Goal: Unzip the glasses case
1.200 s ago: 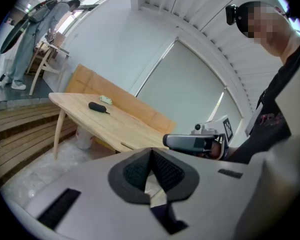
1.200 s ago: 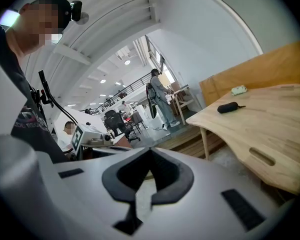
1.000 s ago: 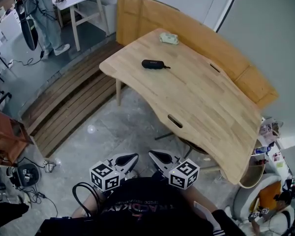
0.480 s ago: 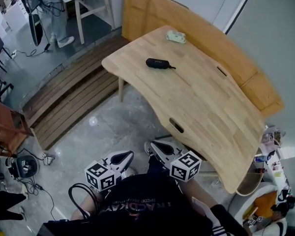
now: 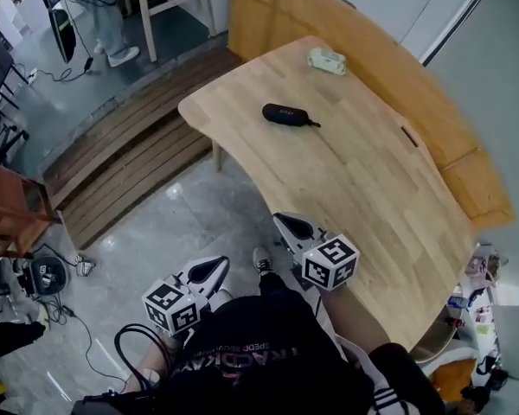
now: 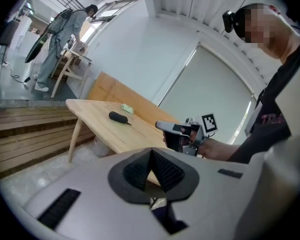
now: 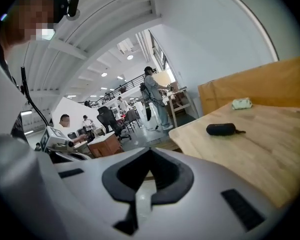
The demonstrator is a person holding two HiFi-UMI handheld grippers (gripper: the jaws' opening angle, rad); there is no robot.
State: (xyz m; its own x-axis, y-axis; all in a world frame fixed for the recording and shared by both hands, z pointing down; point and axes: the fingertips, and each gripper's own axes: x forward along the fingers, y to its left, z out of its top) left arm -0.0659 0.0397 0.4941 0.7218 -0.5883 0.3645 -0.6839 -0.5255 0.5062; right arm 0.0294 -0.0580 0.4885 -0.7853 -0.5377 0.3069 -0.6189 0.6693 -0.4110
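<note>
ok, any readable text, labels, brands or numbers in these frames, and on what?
"TR": red print on the person's black shirt, rest cut off; upside down and too blurred in the head view.
Pale mark on the glasses case: too small to read.
Cubes on the left hand-held gripper and right hand-held gripper: square marker patterns only, no words.

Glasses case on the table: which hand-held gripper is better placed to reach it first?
Right, probably: the right hand-held gripper is at the edge of the table, nearer the glasses case; the left hand-held gripper hangs back over the floor.
</note>
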